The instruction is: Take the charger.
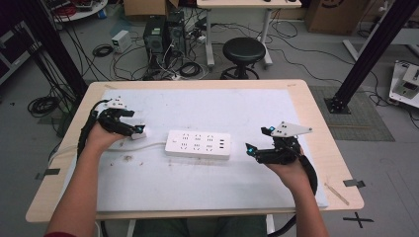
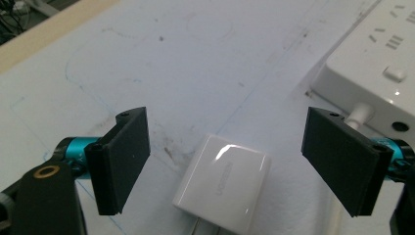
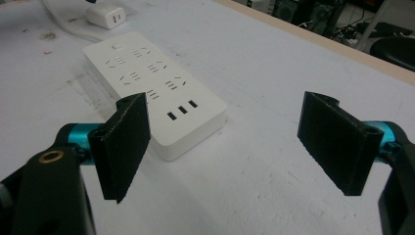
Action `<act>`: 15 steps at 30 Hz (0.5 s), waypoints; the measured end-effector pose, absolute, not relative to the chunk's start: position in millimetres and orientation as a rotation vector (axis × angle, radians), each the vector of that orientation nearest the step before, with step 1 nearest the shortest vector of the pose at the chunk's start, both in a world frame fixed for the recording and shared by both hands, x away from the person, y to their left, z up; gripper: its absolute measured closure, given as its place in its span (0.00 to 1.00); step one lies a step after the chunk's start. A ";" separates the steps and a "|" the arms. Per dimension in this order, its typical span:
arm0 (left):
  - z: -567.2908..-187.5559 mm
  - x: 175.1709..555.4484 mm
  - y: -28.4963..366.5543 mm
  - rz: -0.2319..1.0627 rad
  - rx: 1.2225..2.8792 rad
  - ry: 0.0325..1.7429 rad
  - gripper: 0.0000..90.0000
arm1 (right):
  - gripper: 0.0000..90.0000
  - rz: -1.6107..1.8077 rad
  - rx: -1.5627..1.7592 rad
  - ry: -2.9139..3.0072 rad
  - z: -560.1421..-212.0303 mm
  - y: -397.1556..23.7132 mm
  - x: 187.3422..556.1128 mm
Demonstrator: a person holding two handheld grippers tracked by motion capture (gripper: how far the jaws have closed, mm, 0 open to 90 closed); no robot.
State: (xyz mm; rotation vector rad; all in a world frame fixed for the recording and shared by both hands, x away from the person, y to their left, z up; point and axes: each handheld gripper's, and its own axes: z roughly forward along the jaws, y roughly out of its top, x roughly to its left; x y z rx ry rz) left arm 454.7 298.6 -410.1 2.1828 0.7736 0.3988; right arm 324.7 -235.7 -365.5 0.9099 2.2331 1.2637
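1. As I look down from the high view, my left gripper [image 1: 132, 129] sits at the table's left, over the white charger [image 1: 139, 133].
2. In the left gripper view, its jaws stand wide apart with the charger [image 2: 222, 184] lying flat between them, touching neither pad; nothing is held.
3. The power strip [image 1: 198, 144] lies mid-mat, just right of the charger.
4. My right gripper [image 1: 259, 140] hovers near the strip's right end, jaws wide and empty.
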 end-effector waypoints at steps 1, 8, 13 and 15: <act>-412.7 455.9 299.3 0.394 2.197 0.770 0.20 | 0.23 1.263 0.901 2.231 -365.5 -236.2 325.2; -429.3 459.4 301.8 0.352 2.244 0.771 0.20 | 0.23 1.256 0.913 2.226 -366.9 -239.1 324.1; -435.1 459.0 299.6 0.333 2.256 0.749 0.20 | 0.23 1.256 0.927 2.223 -367.2 -240.2 323.4; -435.2 459.0 299.1 0.339 2.265 0.743 0.20 | 0.23 1.254 0.927 2.223 -366.5 -239.7 323.2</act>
